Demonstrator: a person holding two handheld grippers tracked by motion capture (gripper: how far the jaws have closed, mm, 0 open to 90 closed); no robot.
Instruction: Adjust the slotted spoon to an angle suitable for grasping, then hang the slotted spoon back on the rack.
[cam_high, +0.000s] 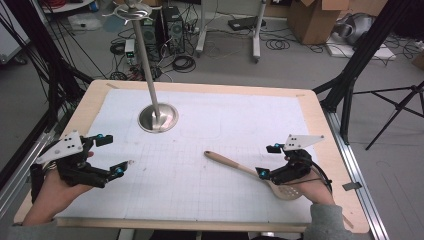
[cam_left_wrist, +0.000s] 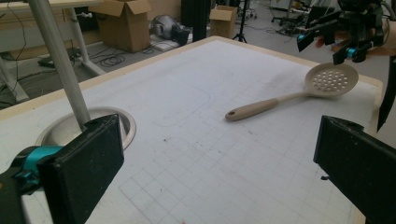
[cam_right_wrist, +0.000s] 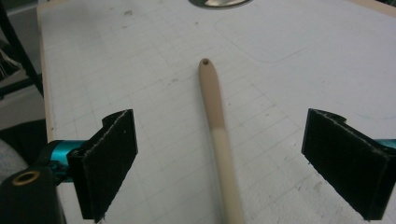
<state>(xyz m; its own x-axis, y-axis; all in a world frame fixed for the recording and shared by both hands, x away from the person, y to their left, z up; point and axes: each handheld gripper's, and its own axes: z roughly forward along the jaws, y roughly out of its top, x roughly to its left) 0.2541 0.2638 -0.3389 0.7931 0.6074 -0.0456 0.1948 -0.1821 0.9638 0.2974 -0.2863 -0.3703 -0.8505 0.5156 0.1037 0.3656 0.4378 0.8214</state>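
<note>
The slotted spoon (cam_high: 252, 172) is seen lying flat on the counter (cam_high: 200, 150), released. The right claw (cam_high: 270, 161) is held wide open over the spoon's handle; the left claw (cam_high: 111, 154), well apart from the spoon, is open and empty.

The left gripper (cam_left_wrist: 210, 172) holds its jaws wide apart over the bench (cam_left_wrist: 196, 154), nothing between them. Beyond lies a beige slotted spoon (cam_left_wrist: 299, 95), its perforated bowl near the far right edge. The right gripper (cam_left_wrist: 343, 39) hovers just above that bowl, apparently not touching it. A metal pole (cam_left_wrist: 58, 60) rises from a round base (cam_left_wrist: 123, 126) at left.
</note>
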